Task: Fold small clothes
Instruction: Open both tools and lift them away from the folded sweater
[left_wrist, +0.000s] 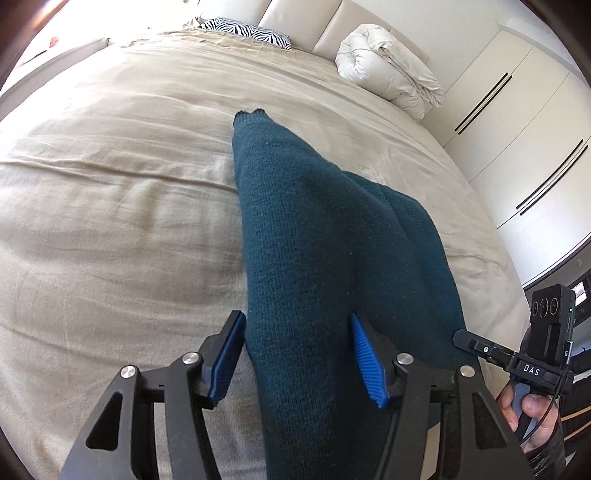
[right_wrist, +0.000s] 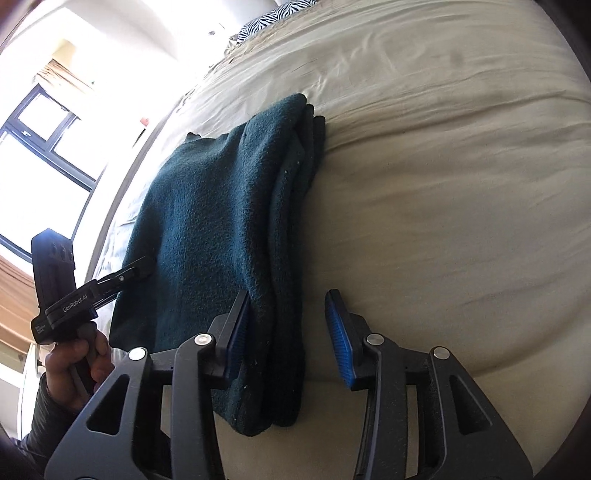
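Observation:
A dark teal knitted garment lies folded in layers on the beige bedspread. My left gripper is open, its blue-padded fingers astride the garment's near end. In the right wrist view the same garment shows stacked folded edges on its right side. My right gripper is open, its left pad against the top layer and its right pad over the bare bedspread. The other gripper shows at each view's edge: the right one, the left one.
A rolled white duvet and a zebra-print pillow lie at the bed's head. White wardrobe doors stand along the bed's right side. A bright window is on the left in the right wrist view.

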